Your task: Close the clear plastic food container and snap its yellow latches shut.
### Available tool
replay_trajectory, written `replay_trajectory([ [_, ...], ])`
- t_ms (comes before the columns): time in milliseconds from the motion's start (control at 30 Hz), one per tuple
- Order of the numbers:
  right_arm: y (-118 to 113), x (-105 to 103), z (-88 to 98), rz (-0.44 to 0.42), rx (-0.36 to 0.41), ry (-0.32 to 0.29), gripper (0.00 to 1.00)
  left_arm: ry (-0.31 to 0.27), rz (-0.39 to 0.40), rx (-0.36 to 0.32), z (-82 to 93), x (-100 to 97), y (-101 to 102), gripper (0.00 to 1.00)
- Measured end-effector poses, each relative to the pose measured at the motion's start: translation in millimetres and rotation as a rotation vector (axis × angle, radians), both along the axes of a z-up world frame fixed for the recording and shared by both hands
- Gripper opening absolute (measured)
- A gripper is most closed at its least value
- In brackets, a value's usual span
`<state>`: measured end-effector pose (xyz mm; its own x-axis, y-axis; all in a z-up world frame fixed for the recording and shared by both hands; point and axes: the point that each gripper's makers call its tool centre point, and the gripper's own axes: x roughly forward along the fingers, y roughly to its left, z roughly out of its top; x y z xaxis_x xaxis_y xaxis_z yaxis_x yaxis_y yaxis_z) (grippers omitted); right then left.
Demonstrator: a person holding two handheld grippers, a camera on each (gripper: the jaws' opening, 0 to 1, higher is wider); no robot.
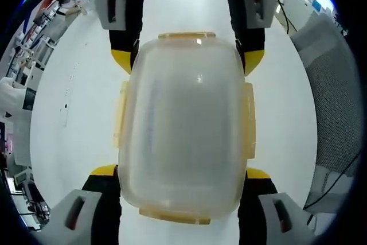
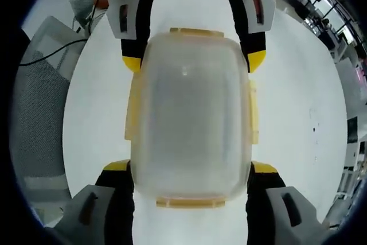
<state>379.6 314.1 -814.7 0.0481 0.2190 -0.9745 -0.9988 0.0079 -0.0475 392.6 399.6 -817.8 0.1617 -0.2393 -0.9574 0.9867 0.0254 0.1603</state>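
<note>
Here your two grippers face each other across a white table (image 1: 74,101), with the container (image 1: 184,124) lying between them. In the left gripper view, your left gripper (image 1: 182,185) has its yellow-tipped jaws rising on either side of the container's near end, tips right at its corners, and your right gripper (image 1: 187,58) comes in from the top, its black jaws flanking the far end the same way. The right gripper view mirrors this: the right gripper (image 2: 191,179) brackets the near end of the container (image 2: 192,121) and the left gripper (image 2: 194,58) brackets the far end. Both pairs of jaws are spread about as wide as the container; whether they press on it or stand just beside it, you cannot tell from these views. The container is a clear, frosted-looking plastic box with rounded corners, its lid on top and lying flat over the body. Pale yellow latches (image 1: 121,113) show on all four sides, one per edge, translucent and lying close against the rim; whether they are snapped down cannot be told. The table is plain white around the container. A grey mesh chair (image 1: 335,101) stands off to one side, and an office with desks lies at the far edges.
</note>
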Motion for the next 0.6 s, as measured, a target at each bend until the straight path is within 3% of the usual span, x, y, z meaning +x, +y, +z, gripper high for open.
replay_trajectory([
  [600,-1.3,21.2,-4.4,-0.007,-0.014,0.027,0.81,0.003,0.007,-0.02,0.7,23.0,-1.3,0.82],
])
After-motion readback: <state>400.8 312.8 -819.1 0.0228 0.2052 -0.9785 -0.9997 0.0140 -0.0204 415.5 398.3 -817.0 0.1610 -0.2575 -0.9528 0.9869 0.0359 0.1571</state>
